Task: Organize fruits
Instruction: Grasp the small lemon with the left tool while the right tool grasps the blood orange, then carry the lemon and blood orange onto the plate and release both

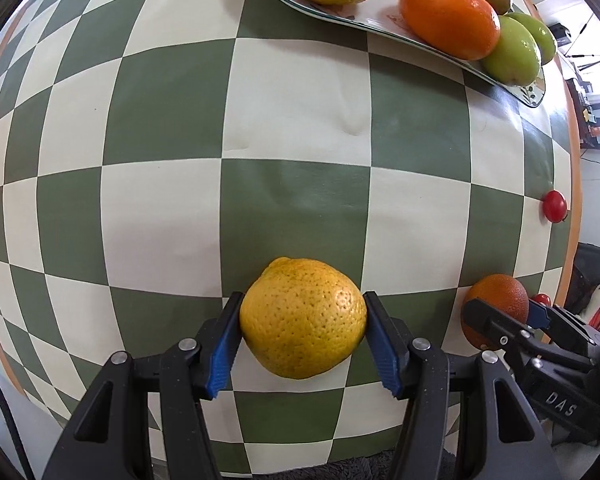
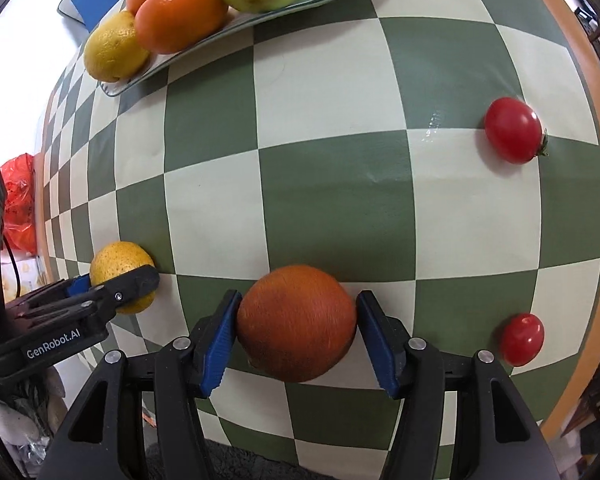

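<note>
Here, a dimpled yellow citrus fruit is sitting between the blue pads of the left gripper, which are pressing on both its sides above the green-and-cream checked tablecloth. Just beside it, the right gripper is clamping a dark reddish-orange round fruit. Two small red tomatoes are lying apart on the cloth, while the patterned glass plate of mixed fruit is resting at the far edge.
</note>
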`<action>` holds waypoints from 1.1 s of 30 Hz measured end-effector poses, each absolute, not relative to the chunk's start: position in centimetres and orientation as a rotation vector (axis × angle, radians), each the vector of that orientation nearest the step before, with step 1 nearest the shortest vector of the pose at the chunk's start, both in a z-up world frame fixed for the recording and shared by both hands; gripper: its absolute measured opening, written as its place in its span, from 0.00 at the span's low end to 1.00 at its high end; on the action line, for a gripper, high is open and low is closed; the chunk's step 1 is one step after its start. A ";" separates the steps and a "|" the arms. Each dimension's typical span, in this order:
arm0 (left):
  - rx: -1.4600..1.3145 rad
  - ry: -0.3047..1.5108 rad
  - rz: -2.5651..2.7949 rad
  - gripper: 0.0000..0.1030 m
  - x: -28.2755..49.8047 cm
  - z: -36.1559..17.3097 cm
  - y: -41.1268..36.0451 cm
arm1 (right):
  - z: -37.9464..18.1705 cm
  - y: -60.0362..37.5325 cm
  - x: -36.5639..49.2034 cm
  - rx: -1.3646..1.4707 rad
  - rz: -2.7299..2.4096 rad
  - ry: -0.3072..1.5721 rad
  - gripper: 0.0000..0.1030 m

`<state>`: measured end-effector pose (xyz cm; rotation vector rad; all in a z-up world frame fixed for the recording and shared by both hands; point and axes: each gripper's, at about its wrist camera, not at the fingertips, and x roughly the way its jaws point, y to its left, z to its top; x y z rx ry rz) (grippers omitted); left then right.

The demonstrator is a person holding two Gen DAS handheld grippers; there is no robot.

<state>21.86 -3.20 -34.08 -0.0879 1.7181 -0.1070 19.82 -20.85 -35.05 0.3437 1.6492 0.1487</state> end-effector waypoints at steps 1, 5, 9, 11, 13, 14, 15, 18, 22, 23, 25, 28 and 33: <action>-0.087 1.717 -0.105 0.54 21.6 -33.6 -3.3 | -35.2 -21.1 19.4 0.339 0.149 1.647 0.60; -0.114 1.718 -0.099 0.54 21.9 -33.6 -3.6 | -35.1 -20.4 19.4 0.293 0.159 1.648 0.58; -0.154 1.693 -0.112 0.54 23.4 -31.8 -1.9 | -34.7 -20.0 19.0 0.290 0.174 1.653 0.57; -0.178 1.668 -0.123 0.54 24.2 -30.5 -1.5 | -34.4 -19.8 19.1 0.330 0.184 1.647 0.57; -0.211 1.635 -0.137 0.54 25.2 -28.7 -1.1 | -33.5 -19.9 19.4 0.381 0.198 1.632 0.57; -0.230 1.617 -0.145 0.54 25.9 -27.7 -0.9 | -32.9 -20.2 19.7 0.405 0.206 1.623 0.57; -0.247 1.595 -0.154 0.54 26.8 -26.5 -0.7 | -32.3 -20.4 20.1 0.430 0.216 1.610 0.57; -0.271 1.528 -0.169 0.54 30.3 -23.2 0.0 | -29.7 -20.8 22.5 0.477 0.250 1.554 0.57; -0.254 1.477 -0.157 0.54 35.9 -21.2 0.9 | -26.2 -20.6 27.8 0.502 0.272 1.448 0.57; -0.246 1.470 -0.138 0.54 37.6 -21.3 1.2 | -25.5 -20.3 29.6 0.493 0.269 1.421 0.57; -0.227 1.472 -0.120 0.54 39.8 -22.0 1.5 | -24.8 -19.7 33.2 0.473 0.254 1.378 0.57; -0.230 1.525 -0.099 0.54 43.6 -24.5 2.0 | -24.9 -18.6 37.2 0.423 0.224 1.358 0.57; -0.263 1.631 -0.088 0.54 47.0 -28.4 2.3 | -26.3 -17.0 40.7 0.333 0.186 1.378 0.57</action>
